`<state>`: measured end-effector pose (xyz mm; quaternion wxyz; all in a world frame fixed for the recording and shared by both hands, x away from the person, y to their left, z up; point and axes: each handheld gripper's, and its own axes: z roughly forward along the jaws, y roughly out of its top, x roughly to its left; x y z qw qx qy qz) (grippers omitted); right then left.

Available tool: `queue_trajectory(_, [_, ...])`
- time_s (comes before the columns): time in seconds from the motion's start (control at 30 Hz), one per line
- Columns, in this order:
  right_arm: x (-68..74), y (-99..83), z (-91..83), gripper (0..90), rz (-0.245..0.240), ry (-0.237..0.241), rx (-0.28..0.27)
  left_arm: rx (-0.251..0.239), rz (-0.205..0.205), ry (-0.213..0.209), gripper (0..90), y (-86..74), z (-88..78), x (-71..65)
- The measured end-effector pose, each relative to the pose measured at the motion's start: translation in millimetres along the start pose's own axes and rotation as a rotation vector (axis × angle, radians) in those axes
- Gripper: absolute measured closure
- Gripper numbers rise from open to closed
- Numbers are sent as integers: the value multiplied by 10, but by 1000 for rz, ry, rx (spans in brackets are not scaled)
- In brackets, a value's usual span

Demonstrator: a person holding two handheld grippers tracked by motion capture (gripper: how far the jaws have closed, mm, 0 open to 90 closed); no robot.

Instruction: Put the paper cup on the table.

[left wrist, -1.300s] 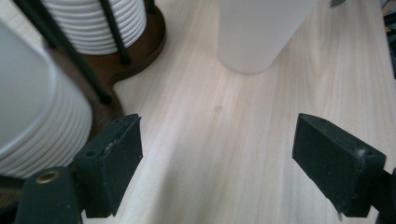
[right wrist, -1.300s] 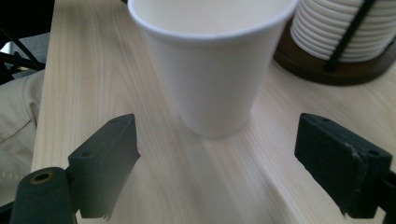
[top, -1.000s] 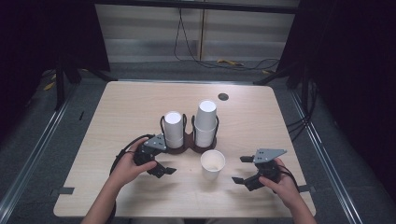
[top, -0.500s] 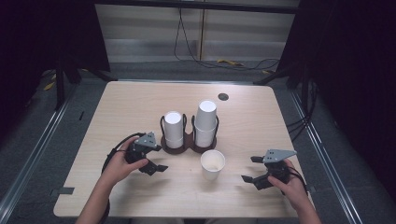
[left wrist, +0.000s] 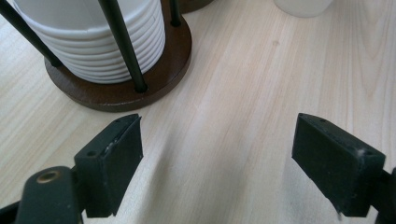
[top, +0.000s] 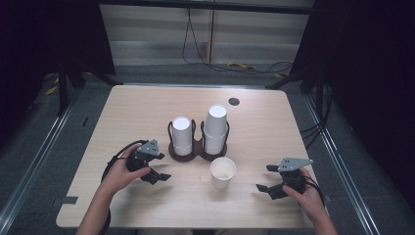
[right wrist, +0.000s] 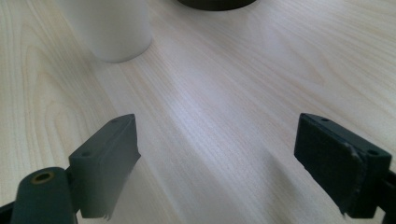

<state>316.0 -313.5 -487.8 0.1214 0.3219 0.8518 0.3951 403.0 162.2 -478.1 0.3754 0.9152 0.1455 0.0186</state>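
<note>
White paper cup (top: 222,172) stands loose on bench (top: 147,107); left gripper (top: 155,168), right gripper (top: 272,180) wide, empty. Risk: careless grab tips cup.

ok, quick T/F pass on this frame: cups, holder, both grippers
1. Both grippers are open and hold nothing. True: the left gripper and the right gripper each show spread fingers with only bare table between them.
2. The loose cup lies on its side. False: it stands upright, mouth up, in front of the holder.
3. The right stack in the holder is taller than the left stack. True.
4. The left gripper is clamped on a holder rod. False: it sits apart from the holder, jaws open beside its base.
5. The loose cup sits between the two grippers. True, in the high view.
</note>
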Motion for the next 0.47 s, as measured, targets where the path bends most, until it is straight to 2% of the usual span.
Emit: queue_trajectory(0.47, [12,-30,41,135,-10,-8,30,7,22,-2,163,29,10,-14])
